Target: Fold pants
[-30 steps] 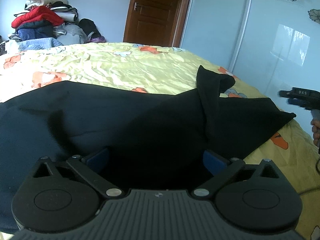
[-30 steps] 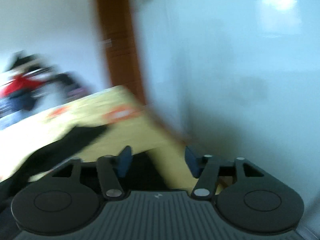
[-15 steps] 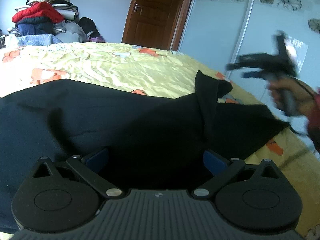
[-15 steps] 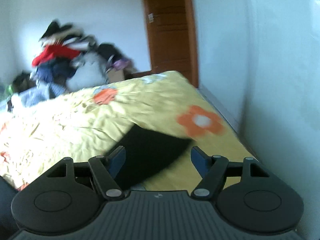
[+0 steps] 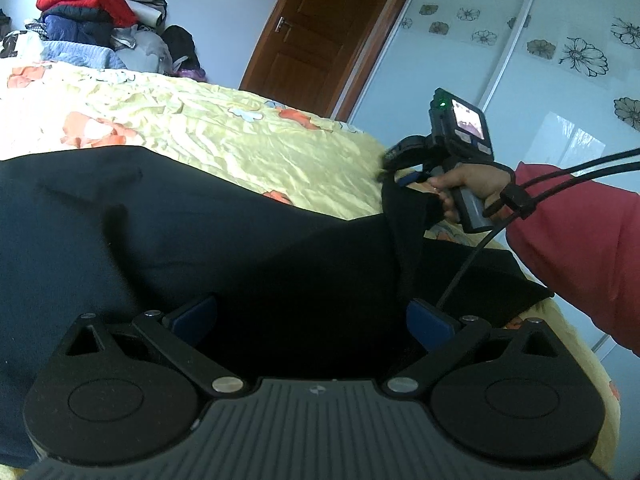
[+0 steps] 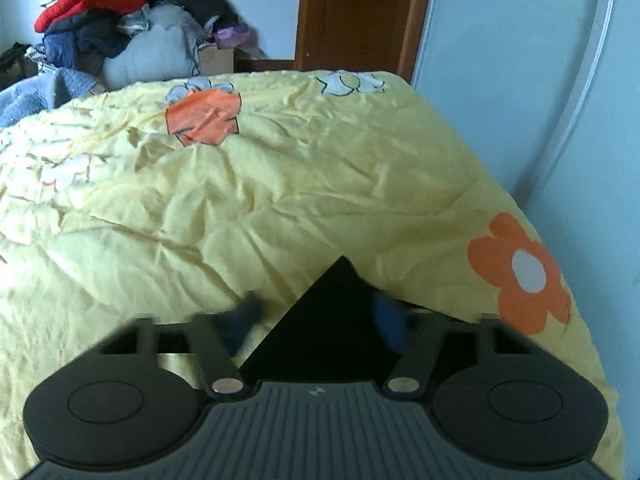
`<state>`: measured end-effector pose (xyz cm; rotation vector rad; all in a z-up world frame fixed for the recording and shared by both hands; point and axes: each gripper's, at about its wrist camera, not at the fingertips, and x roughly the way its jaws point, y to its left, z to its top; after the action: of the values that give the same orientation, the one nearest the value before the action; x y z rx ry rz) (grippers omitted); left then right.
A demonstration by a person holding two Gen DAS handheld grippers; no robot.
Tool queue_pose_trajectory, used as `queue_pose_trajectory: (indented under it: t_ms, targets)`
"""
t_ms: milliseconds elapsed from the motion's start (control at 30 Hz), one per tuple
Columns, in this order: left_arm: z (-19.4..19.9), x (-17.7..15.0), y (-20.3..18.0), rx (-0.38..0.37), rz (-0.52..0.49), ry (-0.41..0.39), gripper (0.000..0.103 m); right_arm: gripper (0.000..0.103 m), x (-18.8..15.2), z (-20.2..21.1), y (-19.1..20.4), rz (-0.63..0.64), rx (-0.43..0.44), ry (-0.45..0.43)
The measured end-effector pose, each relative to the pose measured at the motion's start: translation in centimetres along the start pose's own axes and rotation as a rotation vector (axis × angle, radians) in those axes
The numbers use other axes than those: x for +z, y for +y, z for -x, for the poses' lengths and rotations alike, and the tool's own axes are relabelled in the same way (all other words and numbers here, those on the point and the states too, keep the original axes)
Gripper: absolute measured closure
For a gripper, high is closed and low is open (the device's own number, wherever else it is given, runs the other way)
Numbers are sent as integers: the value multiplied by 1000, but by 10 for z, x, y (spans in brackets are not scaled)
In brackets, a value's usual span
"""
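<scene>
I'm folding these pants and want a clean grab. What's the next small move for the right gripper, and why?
Probably finish closing the right gripper on the pants tip before lifting. Its jaws have just been closing with the black tip between them, but yellow bedspread shows between the tip and one finger, so the grip doesn't look firm yet.

Pants (image 5: 200, 240) spread across the near part of the bed (image 5: 240, 136), one corner raised toward its right edge. Clothes pile (image 5: 92, 20) beyond the bed's far left end. Door (image 5: 320, 32) behind the bed; wardrobe (image 5: 560, 60) along its right side.
</scene>
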<state>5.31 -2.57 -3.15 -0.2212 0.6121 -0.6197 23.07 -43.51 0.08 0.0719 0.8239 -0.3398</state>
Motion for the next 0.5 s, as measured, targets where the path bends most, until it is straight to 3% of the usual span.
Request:
queue_pose_trajectory:
  t_ms: [33, 100, 233, 433, 500]
  targets:
    - [0, 0, 0, 0, 0, 0, 1, 92, 0, 3, -3, -2, -14, -6]
    - [0, 0, 0, -1, 1, 0, 1, 95, -3, 16, -14, -31, -7, -32]
    - [0, 0, 0, -1, 1, 1, 1, 97, -9, 42, -42, -119, 18, -130]
    - [1, 2, 1, -3, 17, 6, 1, 96, -35, 112, -91, -258, 182, -280]
    - [4, 4, -3, 28, 33, 15, 1, 96, -48, 137, -109, -299, 226, -325]
